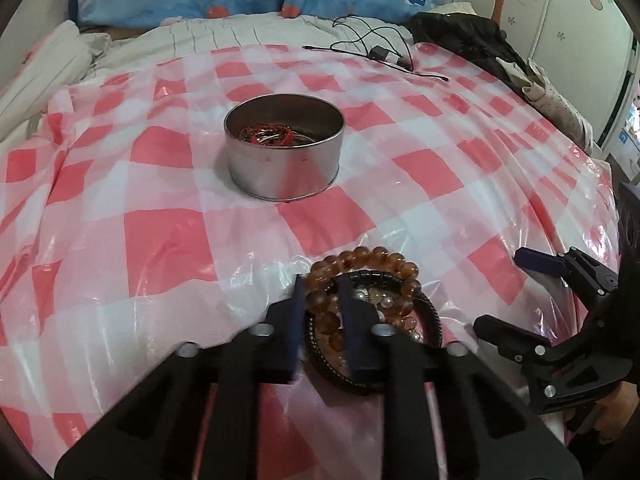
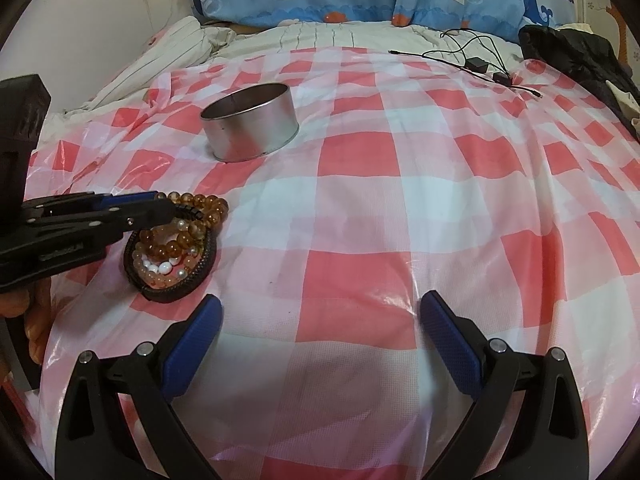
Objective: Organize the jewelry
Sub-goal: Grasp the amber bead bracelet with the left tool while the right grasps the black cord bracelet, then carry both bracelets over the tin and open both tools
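The left gripper [image 1: 322,304] is pinching an amber bead bracelet [image 1: 360,264] from the jewelry pile on the checked cloth [image 1: 160,240] near the tin [image 1: 284,160], while the right gripper [image 2: 320,344] is hovering wide open.

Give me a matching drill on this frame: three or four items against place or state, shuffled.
1. left gripper
2. right gripper
3. metal tin
4. black cable

A. jaws wide apart, nothing between them
B. far edge of the checked sheet
C. closed on the amber bead bracelet
D. holds red and silver pieces

Pairs: 1-C, 2-A, 3-D, 4-B
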`<state>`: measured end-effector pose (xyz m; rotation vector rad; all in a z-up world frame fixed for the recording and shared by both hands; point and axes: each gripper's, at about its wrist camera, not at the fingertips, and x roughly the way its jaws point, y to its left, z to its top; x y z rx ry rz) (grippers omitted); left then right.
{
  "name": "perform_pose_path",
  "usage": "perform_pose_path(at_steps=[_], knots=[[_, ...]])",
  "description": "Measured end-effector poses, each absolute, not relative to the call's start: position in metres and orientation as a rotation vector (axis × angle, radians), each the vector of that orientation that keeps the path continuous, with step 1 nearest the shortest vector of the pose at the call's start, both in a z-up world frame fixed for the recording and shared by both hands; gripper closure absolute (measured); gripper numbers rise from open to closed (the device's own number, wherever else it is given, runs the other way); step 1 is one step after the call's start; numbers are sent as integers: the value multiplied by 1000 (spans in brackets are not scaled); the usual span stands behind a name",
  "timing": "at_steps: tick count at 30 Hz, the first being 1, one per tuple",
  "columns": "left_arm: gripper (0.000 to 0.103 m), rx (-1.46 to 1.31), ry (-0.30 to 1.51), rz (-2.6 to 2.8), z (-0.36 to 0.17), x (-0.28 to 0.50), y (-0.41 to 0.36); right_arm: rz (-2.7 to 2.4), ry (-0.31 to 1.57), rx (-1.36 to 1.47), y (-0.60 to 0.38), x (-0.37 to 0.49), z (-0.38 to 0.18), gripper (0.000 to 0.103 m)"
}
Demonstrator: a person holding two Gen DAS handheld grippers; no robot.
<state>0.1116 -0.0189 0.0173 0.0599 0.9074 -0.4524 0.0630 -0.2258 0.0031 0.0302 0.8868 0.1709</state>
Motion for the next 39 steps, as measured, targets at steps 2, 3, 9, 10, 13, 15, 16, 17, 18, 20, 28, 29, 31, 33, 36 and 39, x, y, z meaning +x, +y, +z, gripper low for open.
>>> perform_pose_path(at_steps=[2, 3, 9, 10, 13, 15, 16, 17, 18, 20, 28, 29, 31, 33, 36, 39], knots=[[93, 60, 907, -459, 21, 111, -17, 163, 878, 36, -228, 62, 4, 8], [93, 39, 902, -470, 25, 110, -13, 158, 870, 42, -229, 61, 6, 8], [93, -96, 810, -494, 60, 115, 9, 265, 832, 103, -225, 60, 19, 8], [93, -117, 795, -488, 65, 115, 15, 291, 835, 94, -219, 62, 19, 8], [93, -152, 774, -457, 73, 118, 30, 389, 846, 81, -201, 69, 23, 10], [93, -172, 774, -441, 75, 121, 38, 416, 859, 59, -191, 77, 24, 22], [93, -178, 774, -435, 76, 122, 40, 424, 872, 53, -188, 82, 23, 34], [93, -182, 772, -431, 77, 123, 42, 427, 885, 46, -186, 86, 22, 47], [93, -185, 769, -430, 78, 123, 43, 424, 899, 30, -183, 93, 21, 53], [93, -180, 763, -429, 80, 124, 42, 432, 919, 3, -180, 100, 19, 66], [93, -163, 766, -431, 80, 125, 38, 488, 965, -99, -162, 105, 9, 95], [93, -163, 765, -429, 80, 124, 38, 494, 963, -98, -162, 104, 10, 95], [93, -167, 767, -425, 79, 124, 38, 502, 958, -74, -165, 104, 13, 95], [93, -168, 766, -423, 79, 125, 39, 511, 952, -10, -175, 104, 17, 95], [93, -168, 766, -424, 78, 126, 39, 529, 942, 129, -197, 106, 23, 95], [93, -162, 761, -432, 80, 125, 37, 539, 925, 223, -213, 108, 31, 95]])
